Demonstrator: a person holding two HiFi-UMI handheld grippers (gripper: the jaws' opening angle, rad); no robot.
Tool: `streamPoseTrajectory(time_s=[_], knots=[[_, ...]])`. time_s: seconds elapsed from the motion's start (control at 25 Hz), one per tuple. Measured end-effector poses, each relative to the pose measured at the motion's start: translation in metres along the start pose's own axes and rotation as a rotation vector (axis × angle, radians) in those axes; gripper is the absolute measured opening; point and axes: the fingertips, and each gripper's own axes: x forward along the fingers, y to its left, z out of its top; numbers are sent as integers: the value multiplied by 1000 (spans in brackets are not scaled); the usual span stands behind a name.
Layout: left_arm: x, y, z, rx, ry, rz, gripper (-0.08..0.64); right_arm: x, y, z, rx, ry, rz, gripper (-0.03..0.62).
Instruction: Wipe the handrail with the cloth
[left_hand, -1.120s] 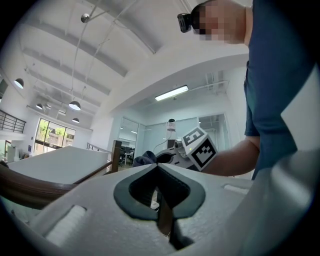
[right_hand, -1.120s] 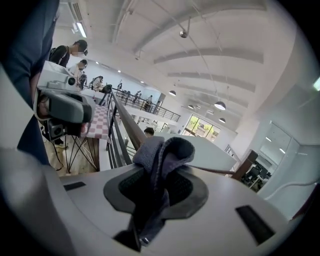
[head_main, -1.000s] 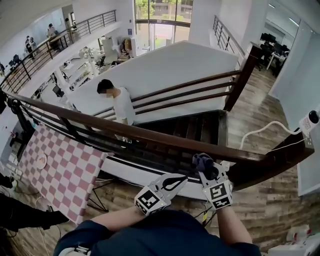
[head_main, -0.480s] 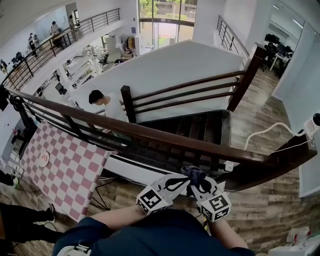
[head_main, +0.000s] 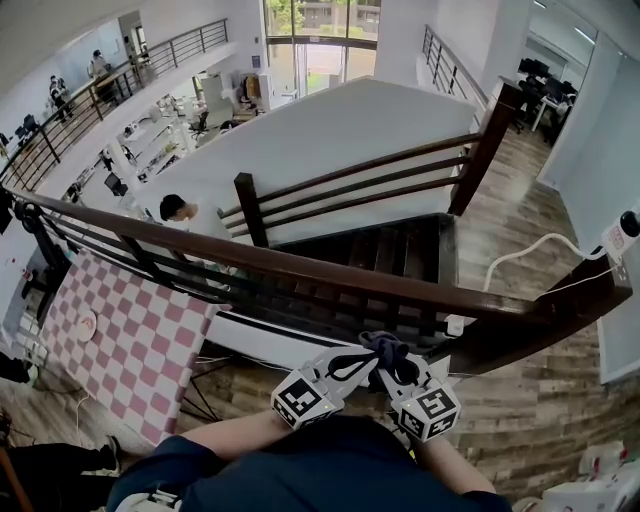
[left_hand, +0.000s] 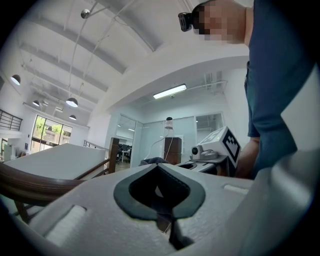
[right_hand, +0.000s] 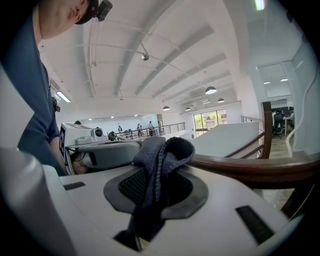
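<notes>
The dark brown wooden handrail (head_main: 300, 268) runs across the head view from upper left to lower right. Below it, close to my body, my right gripper (head_main: 393, 368) is shut on a dark blue cloth (head_main: 385, 347) that bunches up above its jaws. In the right gripper view the cloth (right_hand: 161, 152) hangs from my right gripper (right_hand: 155, 176), with the handrail (right_hand: 250, 167) just beyond, apart from it. My left gripper (head_main: 366, 360) sits beside the cloth with its jaws together and nothing seen between them. In the left gripper view, the left gripper (left_hand: 159, 172) points past the rail (left_hand: 30, 180).
A person (head_main: 185, 215) stands on the stairs below the rail. A pink-and-white chequered board (head_main: 120, 335) leans at lower left. A newel post (head_main: 590, 300) ends the rail at right, with a white cable (head_main: 520, 255) running over it. Wooden flooring lies beneath.
My right gripper has come down off the handrail with the cloth and now sits next to the left gripper. The person on the stairs has moved left.
</notes>
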Motion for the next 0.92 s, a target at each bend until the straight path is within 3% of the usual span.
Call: streamPoseTrajectory(time_s=[0.92], knots=[[1,2,2,1,-5,7,-5,-3,-12,-9,15,24,-28,91]])
